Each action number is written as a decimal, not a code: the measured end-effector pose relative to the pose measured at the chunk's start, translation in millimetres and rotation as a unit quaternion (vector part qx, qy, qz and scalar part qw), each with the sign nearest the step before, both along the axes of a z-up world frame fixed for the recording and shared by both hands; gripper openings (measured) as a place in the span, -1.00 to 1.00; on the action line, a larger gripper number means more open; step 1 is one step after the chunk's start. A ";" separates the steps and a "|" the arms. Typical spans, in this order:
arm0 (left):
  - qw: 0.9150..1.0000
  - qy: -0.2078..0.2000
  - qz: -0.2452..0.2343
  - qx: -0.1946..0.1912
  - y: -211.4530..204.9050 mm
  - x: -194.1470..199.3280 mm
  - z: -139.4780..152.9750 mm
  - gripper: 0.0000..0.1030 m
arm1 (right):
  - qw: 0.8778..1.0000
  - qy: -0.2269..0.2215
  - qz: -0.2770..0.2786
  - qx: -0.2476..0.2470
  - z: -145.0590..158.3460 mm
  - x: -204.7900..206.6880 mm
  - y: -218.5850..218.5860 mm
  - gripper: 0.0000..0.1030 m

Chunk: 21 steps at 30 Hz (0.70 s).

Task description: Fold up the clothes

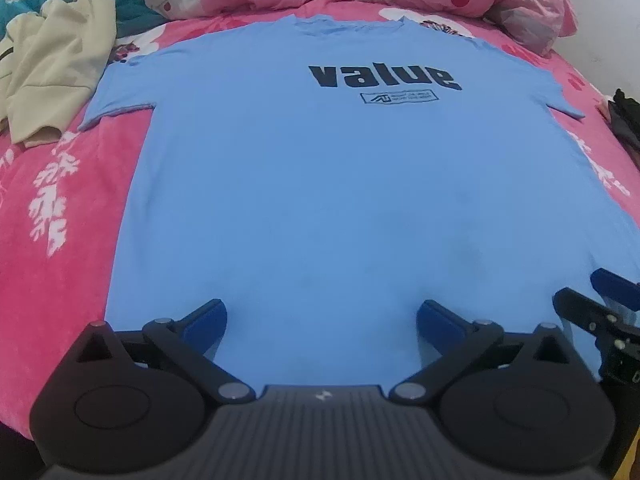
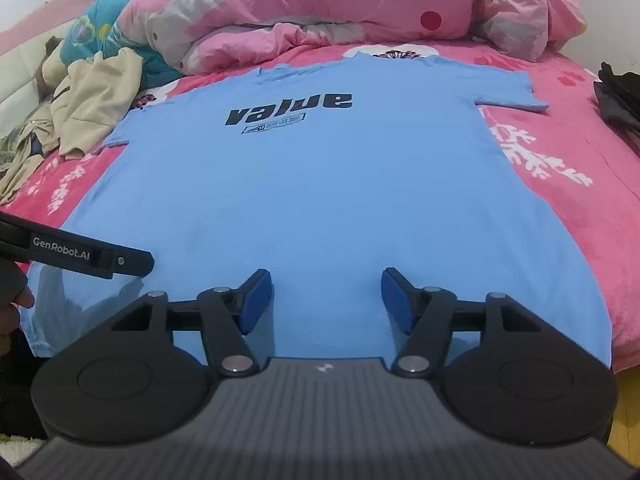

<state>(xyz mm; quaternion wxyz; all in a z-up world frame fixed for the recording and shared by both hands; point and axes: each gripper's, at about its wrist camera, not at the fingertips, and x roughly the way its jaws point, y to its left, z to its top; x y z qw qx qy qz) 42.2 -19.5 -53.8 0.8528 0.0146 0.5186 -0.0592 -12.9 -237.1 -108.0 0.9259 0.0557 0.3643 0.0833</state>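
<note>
A light blue T-shirt (image 1: 320, 184) with the dark print "value" lies spread flat on the pink bed, collar at the far end, both short sleeves out to the sides. My left gripper (image 1: 321, 316) stands open over the shirt's near hem, nothing between its blue pads. In the right wrist view the same T-shirt (image 2: 320, 200) fills the middle, and my right gripper (image 2: 326, 300) is open above the hem too. The right gripper's fingers (image 1: 600, 304) show at the right edge of the left wrist view. The left gripper's black arm (image 2: 88, 258) crosses the shirt's near left corner.
A pink floral bedspread (image 1: 60, 240) covers the bed. A crumpled cream garment (image 1: 52, 64) lies at the far left, beside a teal printed cloth (image 2: 100, 28). A bunched pink duvet (image 2: 320, 8) runs along the far end. Dark items (image 2: 620, 96) sit at the right edge.
</note>
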 end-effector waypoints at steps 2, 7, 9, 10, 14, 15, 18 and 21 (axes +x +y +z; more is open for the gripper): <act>1.000 0.001 0.000 0.006 -2.0 0.8 -0.6 1.00 | 1.000 0.001 0.000 0.001 -1.2 1.7 5.3 0.38; 1.000 0.001 0.003 0.007 -2.6 0.5 -1.5 1.00 | 1.000 0.000 0.008 -0.008 -3.0 2.4 11.7 0.57; 1.000 -0.001 0.004 0.006 -2.2 -0.1 -1.8 1.00 | 1.000 0.001 0.010 -0.012 -3.2 2.7 13.7 0.60; 1.000 -0.002 0.004 0.006 -2.0 -0.4 -2.0 1.00 | 1.000 0.002 0.011 -0.015 -3.3 3.0 14.7 0.61; 1.000 -0.003 0.012 -0.001 -0.1 -1.1 -2.4 1.00 | 1.000 0.003 0.012 -0.022 -3.3 3.1 16.8 0.62; 1.000 -0.002 0.014 -0.002 0.2 -1.0 -2.6 1.00 | 1.000 0.004 0.012 -0.022 -3.2 3.3 16.5 0.62; 1.000 0.002 0.019 -0.009 1.7 0.7 -2.8 1.00 | 1.000 0.007 0.012 -0.019 -3.1 4.1 15.5 0.63; 0.999 0.009 0.031 -0.023 5.1 3.6 -3.4 1.00 | 1.000 0.011 0.011 -0.015 -2.9 5.1 14.6 0.64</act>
